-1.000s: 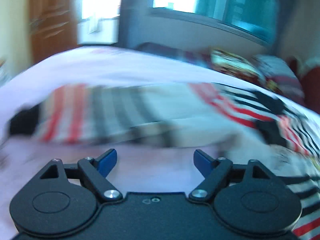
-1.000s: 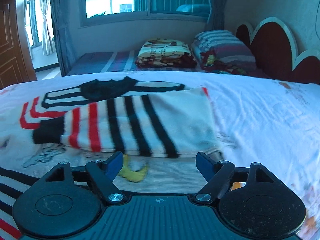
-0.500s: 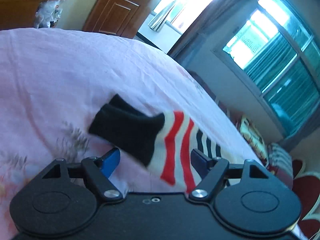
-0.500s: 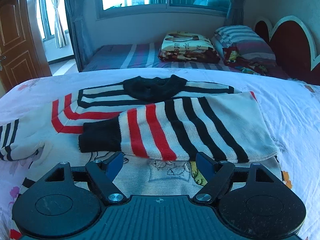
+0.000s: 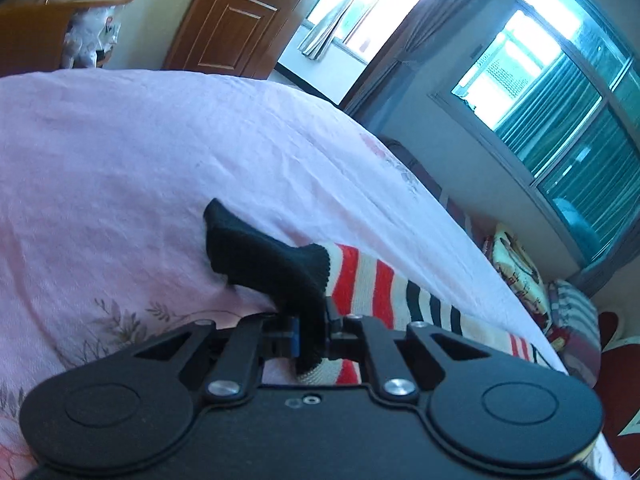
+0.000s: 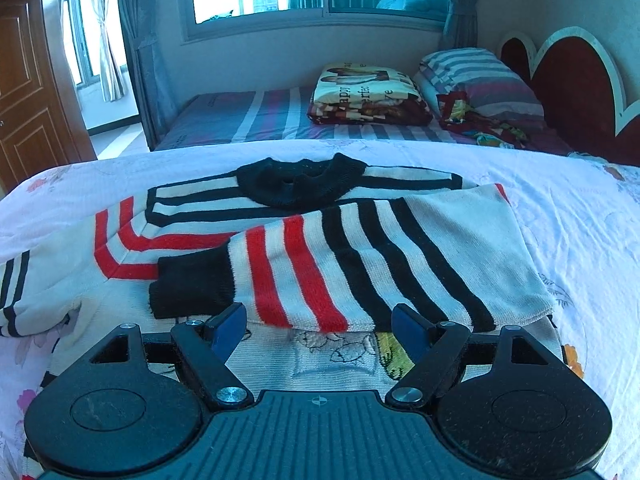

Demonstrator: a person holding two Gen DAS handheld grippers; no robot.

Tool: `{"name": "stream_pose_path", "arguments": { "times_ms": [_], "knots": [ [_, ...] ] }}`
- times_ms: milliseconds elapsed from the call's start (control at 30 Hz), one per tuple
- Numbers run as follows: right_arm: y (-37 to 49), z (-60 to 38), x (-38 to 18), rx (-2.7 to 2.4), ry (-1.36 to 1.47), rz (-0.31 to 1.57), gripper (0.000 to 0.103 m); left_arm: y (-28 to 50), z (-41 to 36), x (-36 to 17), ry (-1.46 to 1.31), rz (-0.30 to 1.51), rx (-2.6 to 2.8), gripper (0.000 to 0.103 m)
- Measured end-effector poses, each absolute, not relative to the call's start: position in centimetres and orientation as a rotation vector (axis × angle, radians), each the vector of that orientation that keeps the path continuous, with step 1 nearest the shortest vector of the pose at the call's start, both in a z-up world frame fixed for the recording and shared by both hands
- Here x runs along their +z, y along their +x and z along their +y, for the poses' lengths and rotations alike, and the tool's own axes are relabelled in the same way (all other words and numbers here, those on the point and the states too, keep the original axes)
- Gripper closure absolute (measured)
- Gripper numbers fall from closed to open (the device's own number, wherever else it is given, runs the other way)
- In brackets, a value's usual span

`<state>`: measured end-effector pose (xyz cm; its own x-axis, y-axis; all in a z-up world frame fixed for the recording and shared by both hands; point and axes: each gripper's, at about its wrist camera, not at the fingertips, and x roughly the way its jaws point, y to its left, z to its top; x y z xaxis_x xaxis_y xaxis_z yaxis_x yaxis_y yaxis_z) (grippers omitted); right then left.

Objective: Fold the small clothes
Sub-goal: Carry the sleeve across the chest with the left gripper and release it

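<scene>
A cream sweater (image 6: 192, 216) with red and black stripes and a black collar (image 6: 300, 180) lies flat on the pink bedsheet (image 5: 140, 160). One sleeve (image 6: 360, 264) is folded across its body, black cuff (image 6: 188, 288) to the left. My right gripper (image 6: 318, 322) hovers open just in front of that sleeve, nothing between its blue pads. In the left wrist view the other sleeve (image 5: 372, 280) stretches out over the sheet. My left gripper (image 5: 310, 334) is shut on its black cuff (image 5: 264, 264), which bunches up between the pads.
Beyond the sheet stands a second bed (image 6: 248, 116) with a folded blanket (image 6: 368, 96) and a striped pillow (image 6: 476, 76). A red headboard (image 6: 572, 80) is at the right. A wooden door (image 5: 236, 20) and a desk (image 5: 40, 20) stand past the bed's far edge.
My left gripper swung over to the outstretched sleeve's end, rolled, and shut on the black cuff. The right gripper shifted slightly and stays open.
</scene>
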<state>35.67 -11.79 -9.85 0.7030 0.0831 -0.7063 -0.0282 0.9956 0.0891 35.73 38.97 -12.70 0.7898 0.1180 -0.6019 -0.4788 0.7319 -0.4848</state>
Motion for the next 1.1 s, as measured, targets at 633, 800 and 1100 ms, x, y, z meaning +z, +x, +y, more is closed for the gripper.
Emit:
{"name": "stream_pose_path", "arguments": {
  "times_ms": [633, 800, 1100],
  "knots": [
    [36.0, -21.2, -10.7, 0.050, 0.193, 0.762, 0.023, 42.1, 13.9, -7.2, -0.330, 0.554, -0.049, 0.094],
    [35.9, -25.5, -10.8, 0.029, 0.230, 0.756, 0.023, 43.7, 6.6, -7.6, -0.253, 0.592, -0.161, 0.094],
    [35.4, -32.5, -11.5, -0.016, 0.264, 0.771, 0.023, 46.0, -6.5, -10.0, -0.091, 0.652, -0.286, 0.094]
  ]
}}
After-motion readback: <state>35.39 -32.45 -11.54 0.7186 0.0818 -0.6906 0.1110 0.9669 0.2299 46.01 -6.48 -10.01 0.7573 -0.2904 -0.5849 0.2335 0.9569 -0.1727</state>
